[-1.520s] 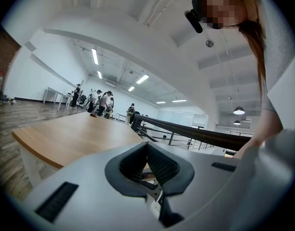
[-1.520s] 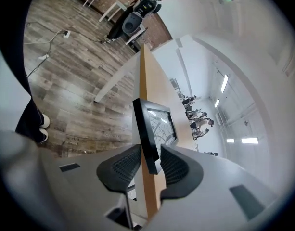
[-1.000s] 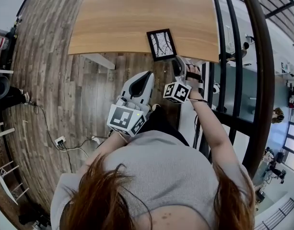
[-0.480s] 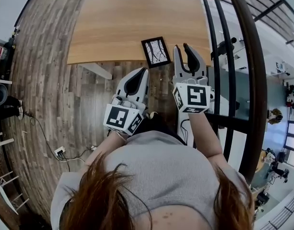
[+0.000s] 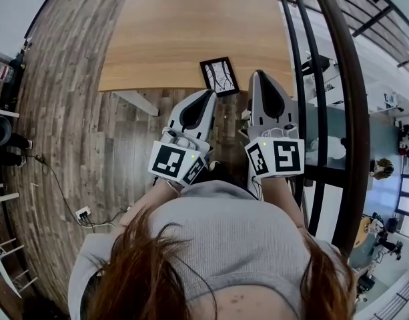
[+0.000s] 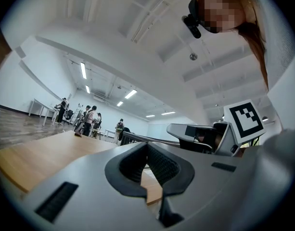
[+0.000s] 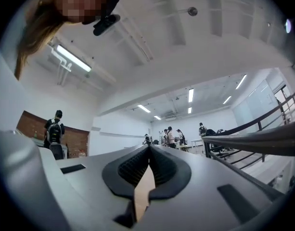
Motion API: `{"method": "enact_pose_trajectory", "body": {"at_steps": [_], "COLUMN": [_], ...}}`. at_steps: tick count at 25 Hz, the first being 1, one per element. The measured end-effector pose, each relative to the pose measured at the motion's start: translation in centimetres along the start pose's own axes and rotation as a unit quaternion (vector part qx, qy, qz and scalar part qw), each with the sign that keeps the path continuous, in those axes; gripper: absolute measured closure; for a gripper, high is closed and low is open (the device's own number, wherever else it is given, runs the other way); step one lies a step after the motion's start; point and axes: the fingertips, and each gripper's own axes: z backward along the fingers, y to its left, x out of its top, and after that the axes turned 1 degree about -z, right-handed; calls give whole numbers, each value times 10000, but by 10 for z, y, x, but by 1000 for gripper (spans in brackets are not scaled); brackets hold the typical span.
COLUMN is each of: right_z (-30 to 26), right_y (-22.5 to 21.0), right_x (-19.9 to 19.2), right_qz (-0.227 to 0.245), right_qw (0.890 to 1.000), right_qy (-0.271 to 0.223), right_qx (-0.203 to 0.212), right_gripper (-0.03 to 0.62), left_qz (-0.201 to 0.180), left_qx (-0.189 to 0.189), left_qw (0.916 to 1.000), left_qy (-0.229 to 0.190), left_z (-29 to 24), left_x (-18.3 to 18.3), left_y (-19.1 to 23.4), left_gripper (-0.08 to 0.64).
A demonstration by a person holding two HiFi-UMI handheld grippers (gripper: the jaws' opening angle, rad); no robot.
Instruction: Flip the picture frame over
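since a second ago the right gripper (image 5: 261, 76) has come up from below the table's (image 5: 157, 39) front edge and rolled, and now sits level beside the left gripper (image 5: 207, 96). its jaws have just been closing and now meet at the tips with nothing between them. the left gripper's jaws are together too, empty. the frame (image 5: 219, 76) lies flat, picture side up, with its near side at the table's front edge, towards the right end. in the head view it shows between the two gripper tips; neither touches it. bare tabletop spreads wide beyond and to the left of the frame. on the right a dark railing (image 5: 341, 79) runs close past the right gripper.
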Motion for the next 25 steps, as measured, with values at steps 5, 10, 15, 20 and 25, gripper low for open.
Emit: {"method": "enact_pose_trajectory", "body": {"at_steps": [5,10,15,20,25], "right_z": [4,5,4,2,0], "right_y": [5,11,21,28,31], "right_x": [-13,-15,-24,-35,-33], "right_qz": [-520,-353,-40,-258,-167], "right_qw": [9981,9985,9978,9954,9956], "right_qy": [170,301,622,829,814], "right_qx": [269,277,242,410,438], "right_gripper": [575,575,577,577,577], "left_qz": [-47,-71,-102,-126,-134], "left_qx": [-30,-2,10,14,16], "left_qw": [10000,9999,9999,9999,9999], "left_qy": [-18,-77,-87,-85,-71], "left_z": [-1,0,2,3,1], "left_x": [2,4,6,6,7], "left_y": [-3,-2,-3,-1,0], "left_gripper": [555,554,554,555,555]}}
